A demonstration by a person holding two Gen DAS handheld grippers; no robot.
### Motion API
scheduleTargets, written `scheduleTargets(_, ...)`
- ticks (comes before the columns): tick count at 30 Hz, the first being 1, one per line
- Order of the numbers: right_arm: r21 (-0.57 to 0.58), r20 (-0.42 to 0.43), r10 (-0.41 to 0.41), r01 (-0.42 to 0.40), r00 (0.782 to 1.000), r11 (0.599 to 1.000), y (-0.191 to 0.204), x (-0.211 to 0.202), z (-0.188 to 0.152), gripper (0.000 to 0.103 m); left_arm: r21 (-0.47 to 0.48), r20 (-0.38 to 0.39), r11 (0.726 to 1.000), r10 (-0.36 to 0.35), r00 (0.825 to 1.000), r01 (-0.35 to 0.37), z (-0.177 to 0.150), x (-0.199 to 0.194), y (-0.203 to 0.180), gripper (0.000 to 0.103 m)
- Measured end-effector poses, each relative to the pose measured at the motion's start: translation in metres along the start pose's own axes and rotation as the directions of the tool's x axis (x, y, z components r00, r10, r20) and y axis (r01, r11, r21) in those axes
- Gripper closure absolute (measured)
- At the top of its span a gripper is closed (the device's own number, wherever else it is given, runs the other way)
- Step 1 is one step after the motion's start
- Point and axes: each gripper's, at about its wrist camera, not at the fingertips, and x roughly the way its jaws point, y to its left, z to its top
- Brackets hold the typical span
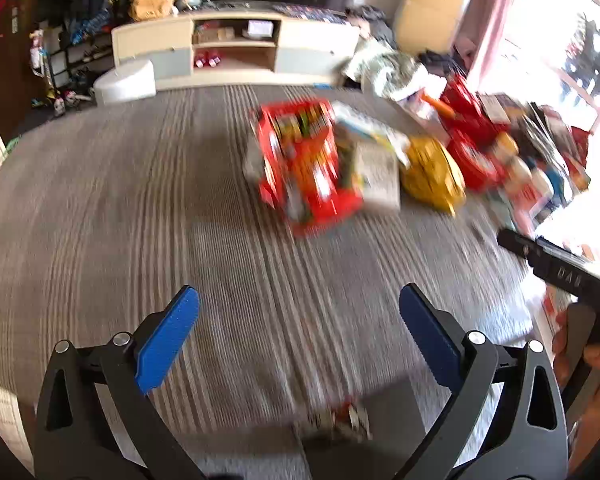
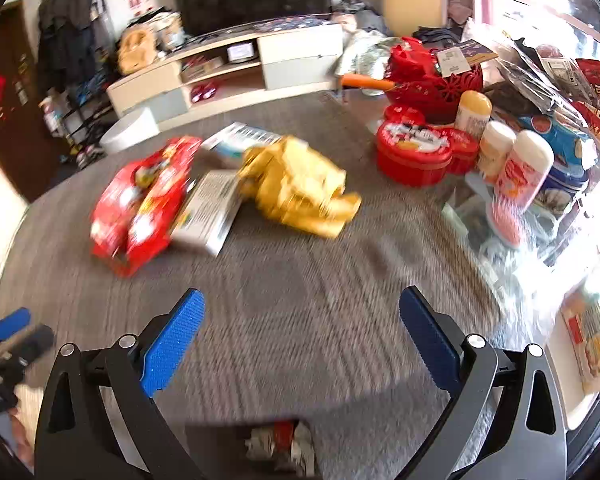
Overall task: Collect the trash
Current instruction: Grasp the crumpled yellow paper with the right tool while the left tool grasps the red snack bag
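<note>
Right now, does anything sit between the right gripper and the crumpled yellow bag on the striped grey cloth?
Nothing visible does. The right gripper is open, and only bare striped grey cloth lies between it and the crumpled yellow bag. The white printed box sits beside the bag, to its left.

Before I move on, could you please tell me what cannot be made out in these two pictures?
- Red packet, left wrist view: motion blur smears its print.
- Crumpled wrapper, right wrist view: blurred and cut off by the bottom edge.
- Left hand-held gripper, right wrist view: cut off by the left edge.
- Window side, left wrist view: washed out by glare.
</note>
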Motion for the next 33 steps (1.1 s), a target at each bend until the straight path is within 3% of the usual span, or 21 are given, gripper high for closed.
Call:
scheduleTargets(4, 0.025, 0.011, -0.004, 0.004, 1.000, 1.000, -0.012, 0.030, 0.032, 0.005, -0.033, 0.029, 0.999, 0.044, 0.999, -0.043, 0.044, 0.027, 0.008, 0.008)
scheduleTargets(10, -0.026, 0.043, -0.041, 0.043, 0.998, 0.999, -0.008, 0.064, 0.065, 0.005, -0.045, 0.019, 0.995, 0.090, 0.996, -0.089, 0.089, 0.074, 0.019, 0.008)
scheduleTargets(19, -0.095, 0.039, -0.060, 0.063, 0.997, 0.993, 0.002, 0.104, 0.091, 0.005, -0.038, -0.065, 0.993, 0.106, 0.992, -0.109, 0.100, 0.133, 0.032, 0.009)
scheduleTargets(23, -0.071, 0.008, -0.008, 0.009, 1.000, 0.997, 0.000, 0.115, 0.092, 0.005, -0.034, -0.099, 0.996, 0.079, 0.992, -0.082, 0.096, 0.145, 0.031, 0.025)
scheduleTargets(30, -0.058, -0.087, 0.120, -0.125, 0.989, 0.990, 0.011, 0.122, 0.081, 0.004, 0.008, -0.118, 0.998, 0.058, 0.991, -0.057, 0.088, 0.153, 0.023, 0.067)
scheduleTargets(31, -0.072, -0.083, 0.114, -0.120, 0.990, 0.990, 0.015, 0.120, 0.078, 0.004, 0.021, -0.111, 0.998, 0.057, 0.992, -0.055, 0.087, 0.152, 0.021, 0.071)
scheduleTargets(33, -0.095, -0.065, 0.086, -0.092, 0.994, 0.991, 0.020, 0.119, 0.075, 0.006, 0.037, -0.098, 0.998, 0.063, 0.993, -0.060, 0.086, 0.149, 0.018, 0.088)
